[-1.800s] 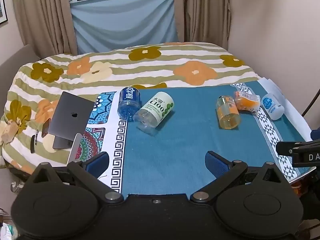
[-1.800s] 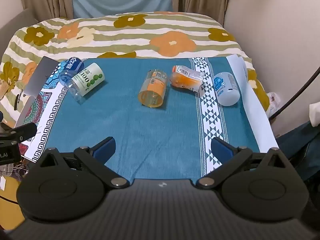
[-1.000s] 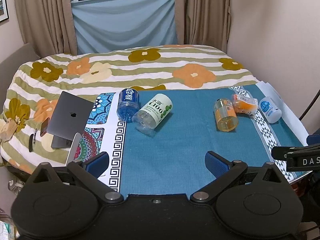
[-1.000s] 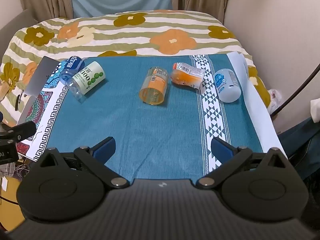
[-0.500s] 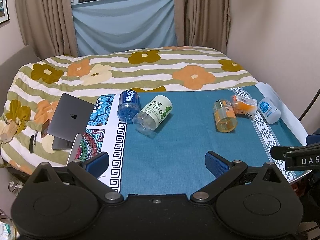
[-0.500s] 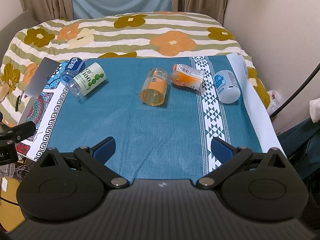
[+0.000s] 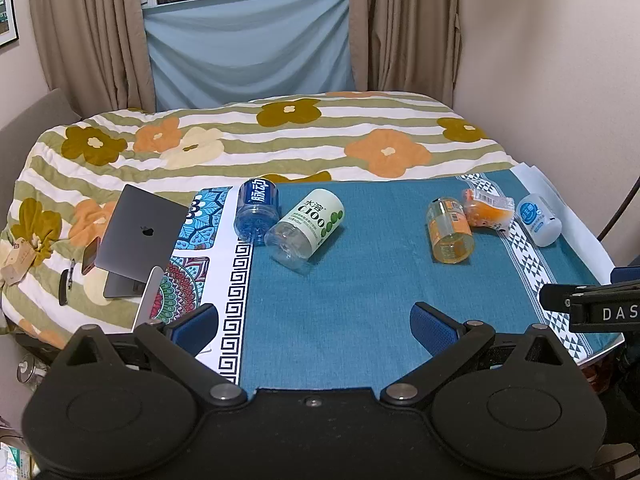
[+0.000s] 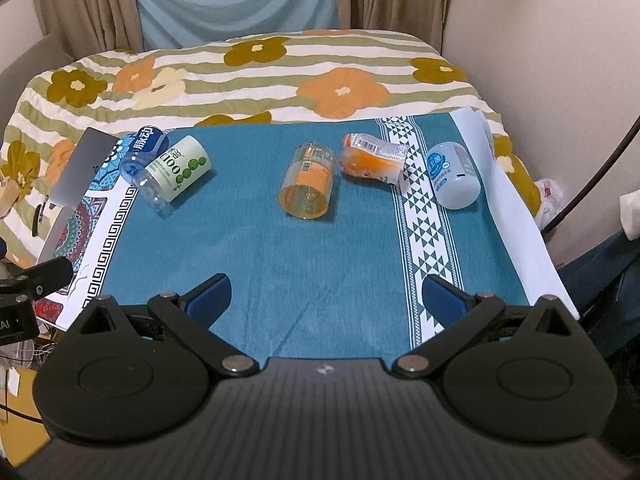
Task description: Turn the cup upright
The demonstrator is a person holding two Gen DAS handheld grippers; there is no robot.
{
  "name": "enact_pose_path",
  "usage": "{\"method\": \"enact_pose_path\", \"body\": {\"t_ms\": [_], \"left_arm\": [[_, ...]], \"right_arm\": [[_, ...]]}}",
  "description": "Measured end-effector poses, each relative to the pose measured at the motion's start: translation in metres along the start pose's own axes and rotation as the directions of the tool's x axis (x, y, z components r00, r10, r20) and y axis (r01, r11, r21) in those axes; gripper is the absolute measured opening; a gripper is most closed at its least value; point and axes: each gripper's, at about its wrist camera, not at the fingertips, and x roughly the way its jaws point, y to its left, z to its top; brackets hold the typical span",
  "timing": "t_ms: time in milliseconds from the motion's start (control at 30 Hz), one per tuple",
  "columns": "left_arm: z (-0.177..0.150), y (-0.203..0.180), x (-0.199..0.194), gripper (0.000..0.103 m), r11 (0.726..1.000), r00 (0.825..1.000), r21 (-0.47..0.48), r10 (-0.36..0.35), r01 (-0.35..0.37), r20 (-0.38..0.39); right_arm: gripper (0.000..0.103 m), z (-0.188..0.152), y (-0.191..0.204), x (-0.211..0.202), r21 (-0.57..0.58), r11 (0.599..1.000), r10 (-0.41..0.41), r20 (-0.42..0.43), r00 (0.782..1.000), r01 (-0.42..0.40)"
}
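Teal woven cloth w/ white geometric borders [image 7: 360, 280] covers the desk. Colourful mandala-print mat [image 7: 180, 292] pokes out under its left border; white paper sheet [image 8: 508, 184] under its right edge. Behind: bed w/ green-striped quilt w/ orange & olive flowers [image 7: 320, 140]. Closed grey laptop w/ apple logo [image 7: 140, 236] lies on quilt, left of the cloth, touching the mat's edge. Dark phone [image 7: 90, 256] just beside the laptop's left side, small black pen-like item [image 7: 63, 286] near it. Back wall: beige curtains [image 7: 92, 32] on both sides of a light blue sheet hung over window [image 7: 248, 48].
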Motion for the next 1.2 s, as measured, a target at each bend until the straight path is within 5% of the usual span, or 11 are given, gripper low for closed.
{"method": "enact_pose_path", "body": {"t_ms": [1200], "left_arm": [[0.0032,-0.0031,0.0067,0.103,1.0,1.0,0.01,-0.001,0.001,-0.003]], "right_arm": [[0.103,0.0011,0.0027,0.0027,-0.002,1.0,0.014,0.019,1.0,-0.014]]}}
